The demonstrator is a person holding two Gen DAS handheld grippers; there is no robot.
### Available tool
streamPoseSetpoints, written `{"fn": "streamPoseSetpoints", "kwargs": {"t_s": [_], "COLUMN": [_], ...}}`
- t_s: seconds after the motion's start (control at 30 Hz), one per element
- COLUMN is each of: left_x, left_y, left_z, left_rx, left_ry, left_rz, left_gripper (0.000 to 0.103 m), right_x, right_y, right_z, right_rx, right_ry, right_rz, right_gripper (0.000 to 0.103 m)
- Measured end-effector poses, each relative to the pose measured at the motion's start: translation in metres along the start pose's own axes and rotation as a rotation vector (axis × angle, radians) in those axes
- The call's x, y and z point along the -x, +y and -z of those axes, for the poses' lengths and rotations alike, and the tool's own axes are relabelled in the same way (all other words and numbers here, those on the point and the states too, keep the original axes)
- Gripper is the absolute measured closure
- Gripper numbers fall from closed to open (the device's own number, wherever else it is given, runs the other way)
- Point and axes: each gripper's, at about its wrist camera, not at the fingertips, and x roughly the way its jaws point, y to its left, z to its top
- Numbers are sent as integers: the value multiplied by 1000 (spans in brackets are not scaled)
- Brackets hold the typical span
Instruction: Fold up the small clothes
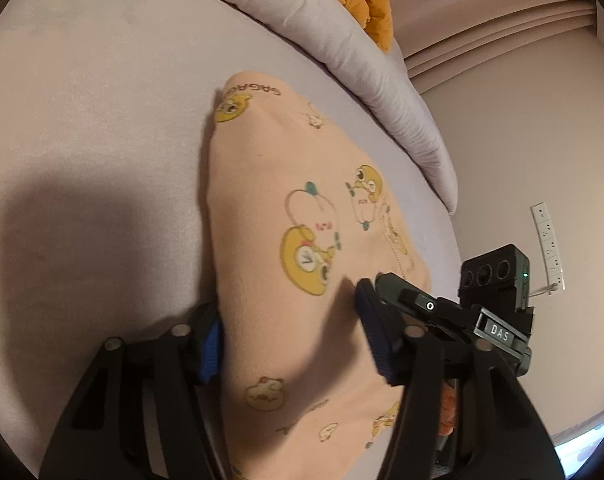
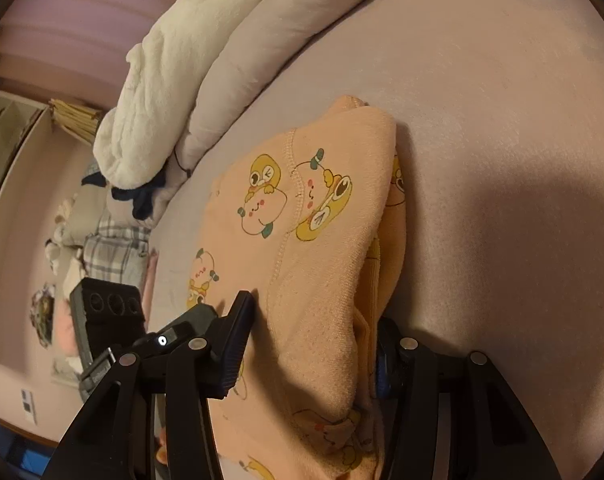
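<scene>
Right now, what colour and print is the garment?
Peach garment with yellow cartoon ducks; clearest in the right wrist view.

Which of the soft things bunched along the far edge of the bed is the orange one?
The orange cushion, at the top of the left wrist view. It lies behind the long pale bolster; the fluffy one is white.

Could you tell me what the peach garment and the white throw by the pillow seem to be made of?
Peach garment: soft matte knit, probably cotton jersey, judging by stitched seams and printed cartoons. White throw: plush fleece or faux fur, by its fluffy, crinkled pile.
</scene>
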Motion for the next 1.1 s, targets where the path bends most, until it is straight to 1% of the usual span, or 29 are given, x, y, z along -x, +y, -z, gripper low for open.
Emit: {"fn": "streamPoseSetpoints", "kwargs": {"t_s": [0.03, 0.17, 0.5, 0.77, 0.87, 0.93, 0.97, 1.07, 1.1], "left_x": [0, -3, -7, -7, -7, -7, -8, -10, -10], "left_y": [1, 5, 0, 0, -2, -5, -8, -22, -26], "left_z": [0, -2, -2, -2, 0, 1, 3, 8, 10], "left_rx": [1, 6, -30, -46, -62, -81, -99, -164, -180], "left_ry": [0, 2, -5, -10, -17, -25, -29, -44, -50], "left_rz": [-3, -9, -36, -47, -62, -88, -111, -200, -228], "left_gripper": [55, 59, 61, 61, 61, 62, 63, 64, 64], "right_x": [0, 0, -2, -3, -3, -3, -4, -6, -6], "right_y": [0, 1, 5, 6, 7, 10, 14, 28, 32], "right_z": [0, 1, 1, 2, 2, 3, 4, 9, 11], "right_rx": [3, 19, 38, 39, 45, 61, 84, 165, 183], "right_ry": [-2, -9, -12, -13, -17, -28, -36, -59, -66], "right_rz": [4, 21, 52, 52, 56, 80, 106, 190, 209], "right_gripper": [53, 56, 56, 56, 56, 59, 60, 64, 67]}}
